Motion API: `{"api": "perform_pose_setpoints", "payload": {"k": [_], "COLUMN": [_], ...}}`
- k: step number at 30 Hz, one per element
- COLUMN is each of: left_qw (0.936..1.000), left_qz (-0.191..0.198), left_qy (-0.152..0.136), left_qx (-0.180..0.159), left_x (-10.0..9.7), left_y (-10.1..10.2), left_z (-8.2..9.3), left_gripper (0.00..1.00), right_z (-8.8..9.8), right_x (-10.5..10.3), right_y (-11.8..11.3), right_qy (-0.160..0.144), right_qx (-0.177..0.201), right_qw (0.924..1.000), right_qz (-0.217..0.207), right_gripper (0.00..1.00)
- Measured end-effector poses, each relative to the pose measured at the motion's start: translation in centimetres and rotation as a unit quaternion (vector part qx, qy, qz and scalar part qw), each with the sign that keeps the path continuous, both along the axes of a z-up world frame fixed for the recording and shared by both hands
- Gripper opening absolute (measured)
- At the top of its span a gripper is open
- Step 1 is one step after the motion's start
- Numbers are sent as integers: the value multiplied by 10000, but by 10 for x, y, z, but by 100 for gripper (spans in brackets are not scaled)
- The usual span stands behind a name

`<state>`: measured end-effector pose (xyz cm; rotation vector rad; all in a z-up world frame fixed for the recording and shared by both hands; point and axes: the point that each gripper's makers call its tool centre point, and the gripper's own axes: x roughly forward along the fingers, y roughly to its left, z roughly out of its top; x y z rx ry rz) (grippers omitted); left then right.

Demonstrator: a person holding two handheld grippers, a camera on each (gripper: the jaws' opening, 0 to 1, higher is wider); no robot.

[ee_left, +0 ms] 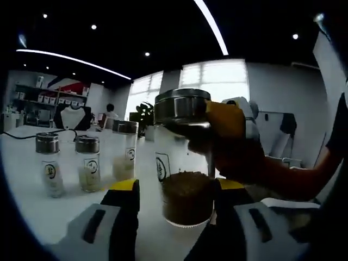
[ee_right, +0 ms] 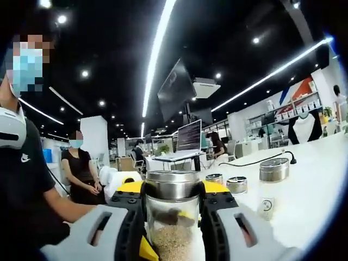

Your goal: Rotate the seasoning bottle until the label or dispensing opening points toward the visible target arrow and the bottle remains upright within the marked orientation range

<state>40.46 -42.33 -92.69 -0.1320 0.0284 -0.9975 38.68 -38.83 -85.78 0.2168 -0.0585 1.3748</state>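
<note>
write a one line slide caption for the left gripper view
Both grippers hold an upright seasoning bottle on a white table: left gripper around its base, right gripper at the metal lid, three bottles behind.

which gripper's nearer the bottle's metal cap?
Right. The right gripper clamps just under the metal cap; the left gripper flanks the bottle lower, at the seasoning.

The seasoning bottle (ee_left: 182, 163) is clear glass with a steel cap, upright, about a third full of brown granules, its round label facing left in the left gripper view.
</note>
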Motion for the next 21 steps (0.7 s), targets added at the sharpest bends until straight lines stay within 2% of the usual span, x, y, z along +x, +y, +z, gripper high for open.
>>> {"api": "perform_pose_setpoints", "payload": {"k": [1,3,4,5,7,12,14,16,18,21], "left_qw": [10000,9989,9994,9995,9994,9980,9951,9890,9858,9782], "left_qz": [-43,-440,-200,-74,-34,452,793,1170,1331,1657], "left_qy": [-2,-101,-162,13,114,34,-79,-176,-169,-366], "left_qx": [-3,136,235,301,339,448,583,891,1008,1197], "left_x": [-2,-16,-10,-11,-10,-2,6,12,16,20], "left_y": [-1,-11,-8,-7,-5,1,8,15,18,24], "left_z": [0,-1,-4,-11,-16,-18,-18,-20,-22,-22], "left_gripper": [52,45,45,45,44,44,44,44,44,44], "right_z": [-1,-4,-6,-9,-13,-16,-15,-17,-20,-22], "right_x": [-1,-2,-2,-2,-2,1,5,8,11,13], "right_y": [1,3,4,5,7,11,11,14,17,23], "right_qy": [15,36,27,-14,-31,-70,-105,-203,-237,-454], "right_qx": [-5,-56,-106,-196,-299,-368,-377,-398,-421,-491], "right_qw": [10000,10000,9999,9998,9995,9988,9976,9959,9927,9860], "right_qz": [28,56,46,10,-65,-313,-566,-793,-1106,-1530], "right_gripper": [36,36,36,36,37,37,36,36,36,37]}}
